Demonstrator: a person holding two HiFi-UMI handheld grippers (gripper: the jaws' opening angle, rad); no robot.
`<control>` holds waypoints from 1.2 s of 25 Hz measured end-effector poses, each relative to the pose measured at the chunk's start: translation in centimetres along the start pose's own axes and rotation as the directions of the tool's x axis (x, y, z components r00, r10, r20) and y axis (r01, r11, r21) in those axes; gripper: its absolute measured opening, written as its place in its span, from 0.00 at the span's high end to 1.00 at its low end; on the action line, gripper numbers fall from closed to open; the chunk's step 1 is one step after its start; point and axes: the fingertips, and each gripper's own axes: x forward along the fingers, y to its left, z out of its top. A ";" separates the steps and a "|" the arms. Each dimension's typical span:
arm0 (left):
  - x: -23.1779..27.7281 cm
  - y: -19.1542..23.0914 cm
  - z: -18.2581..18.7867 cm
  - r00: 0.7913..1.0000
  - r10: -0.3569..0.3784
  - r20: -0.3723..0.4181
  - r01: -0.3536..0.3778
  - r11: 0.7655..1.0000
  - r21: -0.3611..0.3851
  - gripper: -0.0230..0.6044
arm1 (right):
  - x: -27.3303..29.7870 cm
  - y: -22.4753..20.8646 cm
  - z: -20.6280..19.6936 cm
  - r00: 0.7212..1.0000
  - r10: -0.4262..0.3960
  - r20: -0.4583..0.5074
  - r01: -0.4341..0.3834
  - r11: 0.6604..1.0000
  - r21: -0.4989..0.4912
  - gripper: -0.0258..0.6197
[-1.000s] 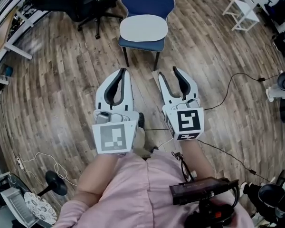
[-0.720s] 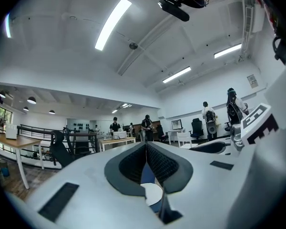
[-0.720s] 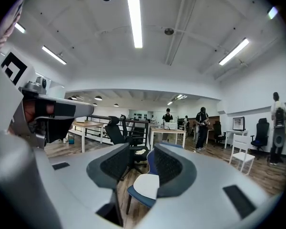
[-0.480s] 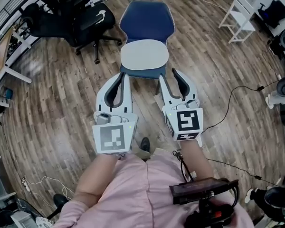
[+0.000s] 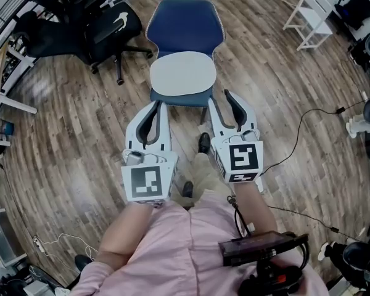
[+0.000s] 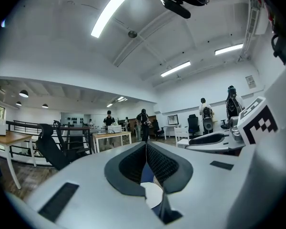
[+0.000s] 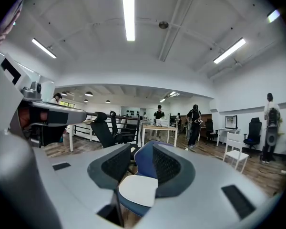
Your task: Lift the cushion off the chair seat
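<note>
A blue chair [image 5: 186, 18] stands on the wood floor, with a flat pale round cushion [image 5: 182, 73] lying on its seat. Both grippers hover just short of the seat's front edge and touch nothing. My left gripper [image 5: 158, 105] is shut and empty, its tips meeting below the seat's left front corner. My right gripper [image 5: 221, 98] is open by the right front corner. In the left gripper view, a sliver of the cushion [image 6: 151, 194] shows behind the closed pads [image 6: 158, 165]. The right gripper view frames the cushion [image 7: 138, 190] and blue backrest [image 7: 144, 162] between its spread pads.
A black office chair [image 5: 105, 24] stands to the left of the blue chair, and a white chair [image 5: 308, 10] at the far right. Cables [image 5: 308, 106] trail over the floor on the right. The person's shoe [image 5: 204, 142] is between the grippers. People stand at distant desks [image 7: 158, 127].
The person has stepped toward the chair, so both grippers now sit close to the seat's front edge. The jaws hold the same states as before.
</note>
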 end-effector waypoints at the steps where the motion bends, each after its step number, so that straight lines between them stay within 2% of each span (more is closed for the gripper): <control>1: 1.0 -0.1 -0.3 1.000 0.000 -0.013 0.000 1.000 -0.010 0.94 | 0.8 -0.7 -0.3 1.000 -0.002 -0.004 0.002 1.000 0.004 0.74; 11: 14.9 1.2 -1.4 0.997 0.025 -0.067 -0.021 0.998 0.054 0.94 | 12.7 -9.0 -0.7 0.999 0.032 -0.020 -0.031 0.999 0.045 0.74; 17: 22.7 2.5 1.1 0.998 0.058 -0.030 -0.057 0.998 0.040 0.94 | 19.6 -13.3 1.7 0.998 0.057 0.012 -0.057 0.998 0.029 0.74; 23: 26.5 4.5 2.5 0.994 0.110 0.011 -0.110 0.992 0.054 0.94 | 24.1 -15.7 4.1 0.996 0.077 0.052 -0.077 0.997 -0.005 0.74; 30: 30.3 7.4 1.6 0.993 0.114 -0.014 -0.114 0.993 0.033 0.94 | 28.8 -16.2 4.1 0.996 0.082 0.030 -0.082 0.997 -0.012 0.74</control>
